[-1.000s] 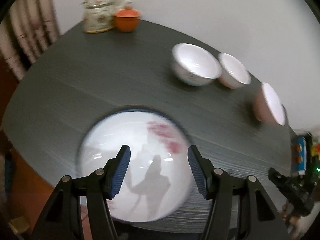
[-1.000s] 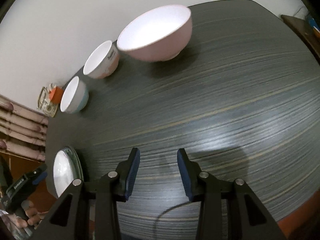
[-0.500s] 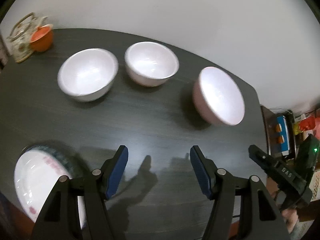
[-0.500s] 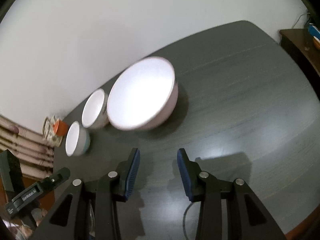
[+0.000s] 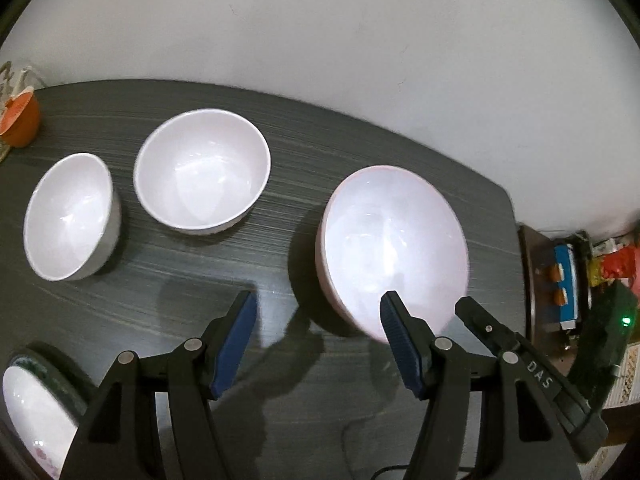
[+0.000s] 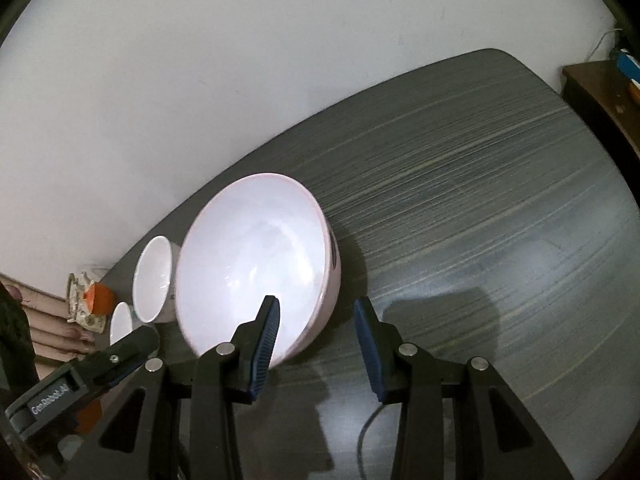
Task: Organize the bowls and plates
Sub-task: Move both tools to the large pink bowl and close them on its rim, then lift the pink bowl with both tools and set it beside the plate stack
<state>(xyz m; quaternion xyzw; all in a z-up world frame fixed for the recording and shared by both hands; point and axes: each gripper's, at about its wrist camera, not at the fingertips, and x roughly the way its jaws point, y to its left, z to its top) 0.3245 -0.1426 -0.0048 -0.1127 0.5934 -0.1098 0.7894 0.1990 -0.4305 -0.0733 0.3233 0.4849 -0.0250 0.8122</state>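
A large pink bowl (image 5: 392,248) stands on the dark table; it also shows in the right wrist view (image 6: 256,264). Left of it stand a white bowl (image 5: 202,170) and a smaller white bowl (image 5: 68,216). A white plate with a green rim (image 5: 36,412) lies at the near left edge. My left gripper (image 5: 316,344) is open and empty, its right finger over the pink bowl's near rim. My right gripper (image 6: 316,336) is open and empty, its left finger over the same bowl's near rim.
An orange lidded cup (image 5: 18,118) and a patterned pot stand at the table's far left corner. A white wall runs behind the table (image 6: 480,184). A side cabinet with boxes (image 5: 568,280) stands to the right.
Both grippers have moved towards the pink bowl, which now looms larger in both views. The left gripper has swung right, away from the plate. Both stay open.
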